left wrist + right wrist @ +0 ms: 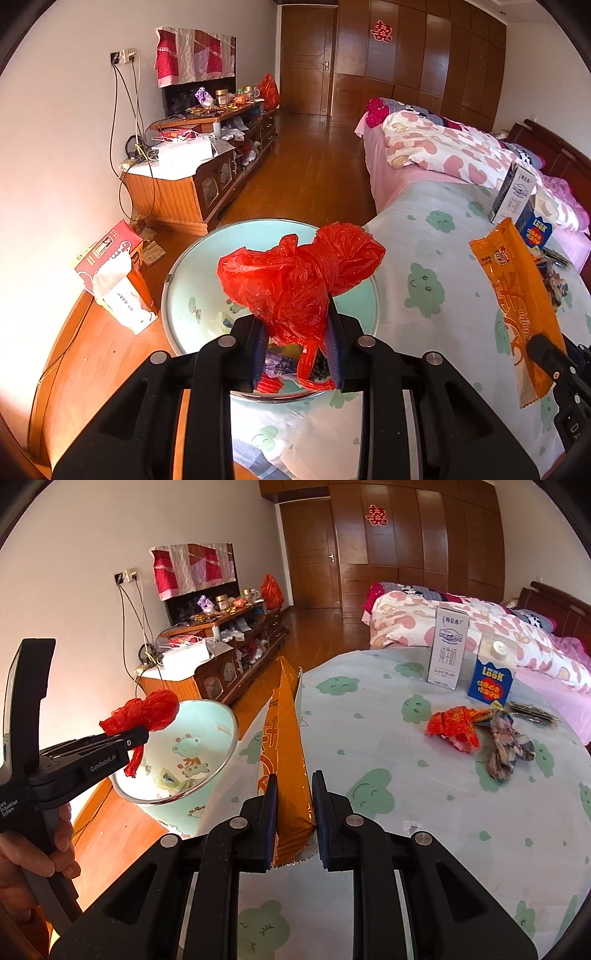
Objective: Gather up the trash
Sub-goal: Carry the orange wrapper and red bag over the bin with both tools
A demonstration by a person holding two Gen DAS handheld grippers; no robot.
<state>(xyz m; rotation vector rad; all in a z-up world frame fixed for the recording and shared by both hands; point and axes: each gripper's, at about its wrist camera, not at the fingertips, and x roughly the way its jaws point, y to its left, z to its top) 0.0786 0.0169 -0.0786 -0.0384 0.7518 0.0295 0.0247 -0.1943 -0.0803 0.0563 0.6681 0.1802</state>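
Bedroom, wood floor, round table (424,782) under cloud-print cloth beside bed (480,627). On table: white milk carton (448,648), blue carton (493,675), crumpled wrappers (480,734). Pale green trash bin (192,753) at table edge, scraps inside. Left gripper (295,343) clamped on knotted red plastic bag (295,277), held above bin mouth. Right gripper (293,819) pinching orange snack wrapper (286,753) upright over table edge, near bin. Hand (33,853) grips left tool handle.

The bin (207,734) stands beside the table (424,812), left of it; two cartons (448,646) apparently near its far edge.
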